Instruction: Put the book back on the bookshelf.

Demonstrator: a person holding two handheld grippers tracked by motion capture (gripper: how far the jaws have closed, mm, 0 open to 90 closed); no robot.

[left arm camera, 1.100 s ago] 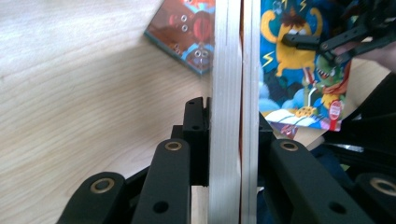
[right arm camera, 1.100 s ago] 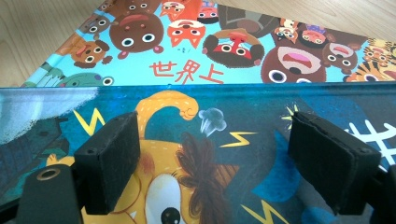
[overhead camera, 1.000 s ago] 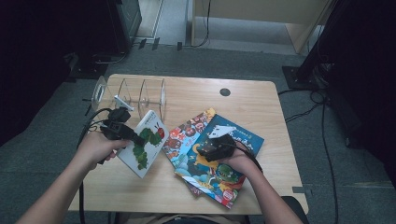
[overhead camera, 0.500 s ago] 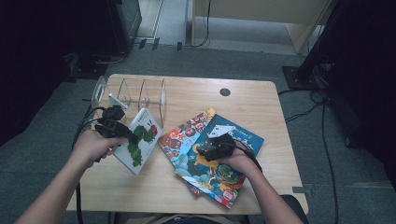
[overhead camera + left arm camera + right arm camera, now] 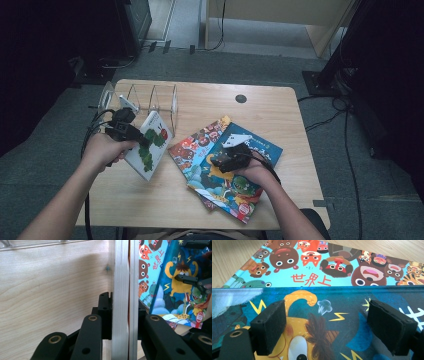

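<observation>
A white picture book with a green caterpillar [image 5: 151, 144] is tilted up off the table, and my left gripper [image 5: 141, 140] is shut on it. In the left gripper view its pale edge [image 5: 121, 297] stands clamped between both black jaws. My right gripper [image 5: 226, 159] rests open on a dark blue monster book [image 5: 235, 175], its pads [image 5: 270, 326] spread wide and flat on the cover [image 5: 322, 325]. Under that book lies a light blue book with animal faces [image 5: 312, 257], seen in the high view as the red-and-blue cover [image 5: 197, 145].
A clear wire book rack [image 5: 142, 97] stands at the table's back left, just beyond the lifted book. A dark round grommet [image 5: 241, 98] sits in the wooden table [image 5: 280, 120]. Cables trail from both grippers; floor and dark equipment surround the table.
The left gripper has tipped the caterpillar book more upright and carried it slightly left and back toward the rack. The right hand has stayed put on the blue book.
</observation>
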